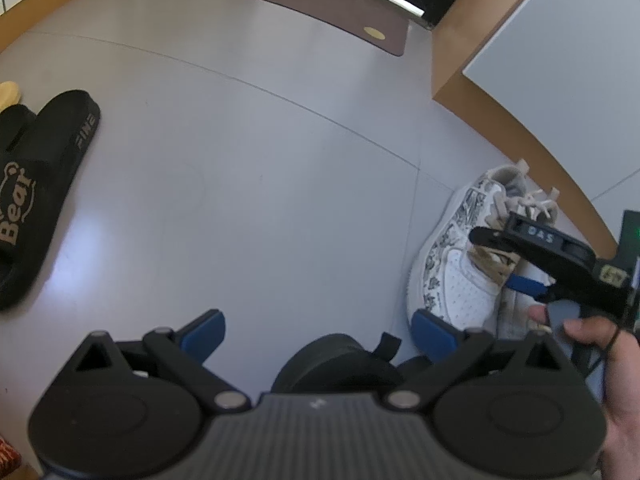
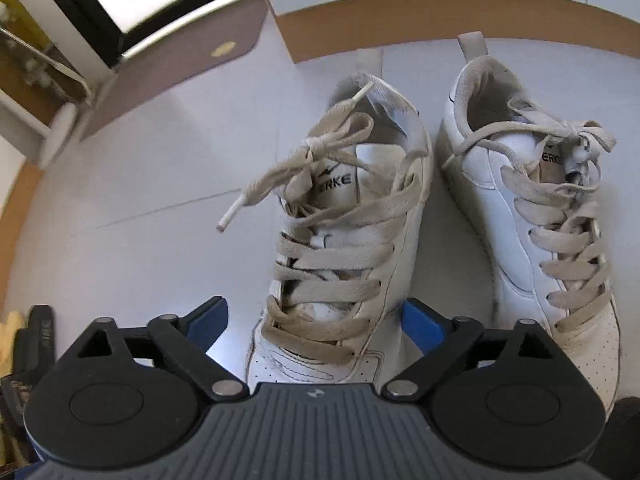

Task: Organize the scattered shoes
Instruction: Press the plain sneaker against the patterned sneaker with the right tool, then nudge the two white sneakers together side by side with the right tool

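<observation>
Two white lace-up sneakers stand side by side against a wood-trimmed wall, the left sneaker (image 2: pixel 348 240) and the right sneaker (image 2: pixel 532 216). My right gripper (image 2: pixel 316 320) is open and straddles the toe end of the left sneaker. Its left pad (image 2: pixel 210 320) stands clear of the shoe and its right pad (image 2: pixel 424 320) sits close beside it. In the left wrist view the right gripper (image 1: pixel 504 260) hovers over the patterned side of that sneaker (image 1: pixel 452 272). My left gripper (image 1: pixel 320 332) is open over bare floor, with nothing held. A black "Bear" slide (image 1: pixel 40 184) lies at the far left.
A brown doormat (image 1: pixel 312 4) lies by the doorway at the back. A white cabinet with a wooden base (image 1: pixel 500 92) juts out on the right. A hand (image 1: pixel 600 344) holds the right gripper. A dark rounded shape (image 1: pixel 336 360) sits below the left gripper.
</observation>
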The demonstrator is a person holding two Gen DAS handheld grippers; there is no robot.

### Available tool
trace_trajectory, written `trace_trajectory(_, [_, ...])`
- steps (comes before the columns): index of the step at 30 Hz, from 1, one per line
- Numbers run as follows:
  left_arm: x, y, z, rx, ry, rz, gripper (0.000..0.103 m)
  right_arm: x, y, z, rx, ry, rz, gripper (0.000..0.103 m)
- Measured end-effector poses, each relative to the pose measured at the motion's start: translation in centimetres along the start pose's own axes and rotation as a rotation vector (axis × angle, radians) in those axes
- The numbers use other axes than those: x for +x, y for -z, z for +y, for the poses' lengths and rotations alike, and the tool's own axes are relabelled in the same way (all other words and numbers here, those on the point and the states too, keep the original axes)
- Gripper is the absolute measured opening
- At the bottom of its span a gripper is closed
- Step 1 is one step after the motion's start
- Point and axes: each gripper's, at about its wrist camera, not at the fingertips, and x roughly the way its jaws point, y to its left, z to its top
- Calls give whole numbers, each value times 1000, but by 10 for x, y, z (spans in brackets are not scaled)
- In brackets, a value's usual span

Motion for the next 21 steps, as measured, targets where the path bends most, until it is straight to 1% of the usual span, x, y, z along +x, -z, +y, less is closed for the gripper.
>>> trace_trajectory(9, [0,-2,6,-4,-10,-1,101,17,5,20,-52,138,75,97])
trace_trajectory(13, [0,-3,11,-21,-22,-6,101,25,4,26,-67,172,99,99])
trace_trajectory(15, [0,-3,13,-22,-25,-6,101,26,3,26,-84,167,102,98])
trace_trajectory(16, [0,-3,13,-20,-26,-6,101,27,2,24,-93,157,102,95])
trace_trajectory(17, [0,-3,13,-18,-27,-6,101,27,0,21,-108,132,103,93])
trace_trajectory(19, [1,-2,12,-16,-28,-4,101,27,-2,12,-132,100,110,92])
trace_trajectory(21, [2,-2,11,-14,-26,0,101,25,-4,6,-157,95,102,91])
